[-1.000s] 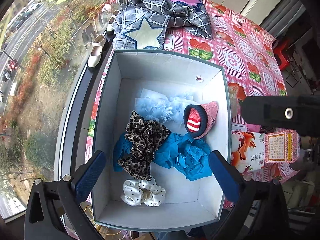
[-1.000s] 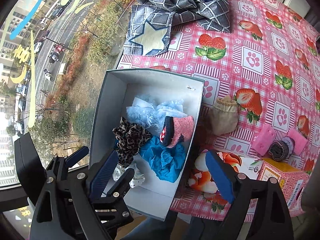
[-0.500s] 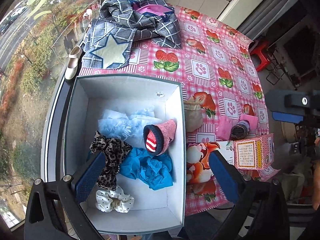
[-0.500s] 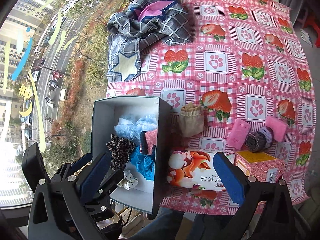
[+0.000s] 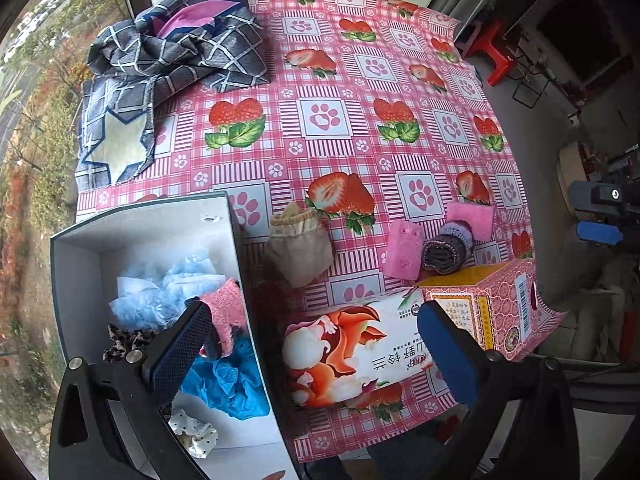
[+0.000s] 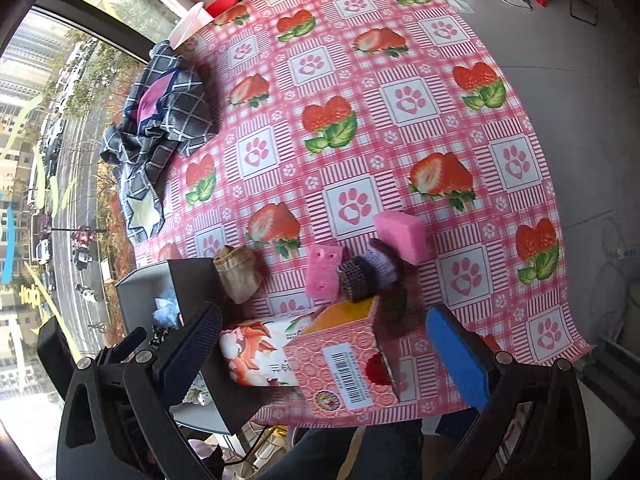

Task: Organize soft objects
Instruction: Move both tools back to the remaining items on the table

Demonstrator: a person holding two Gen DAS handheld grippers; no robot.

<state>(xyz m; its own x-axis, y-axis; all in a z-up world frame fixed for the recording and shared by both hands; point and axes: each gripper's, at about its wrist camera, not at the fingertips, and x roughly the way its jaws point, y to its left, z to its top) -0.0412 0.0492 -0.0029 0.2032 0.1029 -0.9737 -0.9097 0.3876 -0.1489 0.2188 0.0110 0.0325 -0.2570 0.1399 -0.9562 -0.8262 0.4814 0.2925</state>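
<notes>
Right wrist: strawberry-print tablecloth (image 6: 404,92), grey floor (image 6: 580,32).

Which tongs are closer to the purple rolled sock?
Right. The right tongs hang over the pink box just beside the sock; the left tongs straddle the grey box's wall, farther away.

**Open cloth at the far side, crowding along the near edge**

The bench (image 6: 420,40) lies bare across its middle and far right, a wide lane from above. Along the near edge things stand close: the open box (image 5: 140,224) at the left corner, the tissue pack (image 5: 348,356) just beside its wall, the pink carton (image 6: 344,364) touching the pack. Behind these, the beige pouch (image 5: 300,248), two pink sponges (image 6: 400,232) and a rolled sock (image 6: 368,272) leave only narrow gaps. The checked cloth (image 5: 176,56) fills the far left corner.
</notes>
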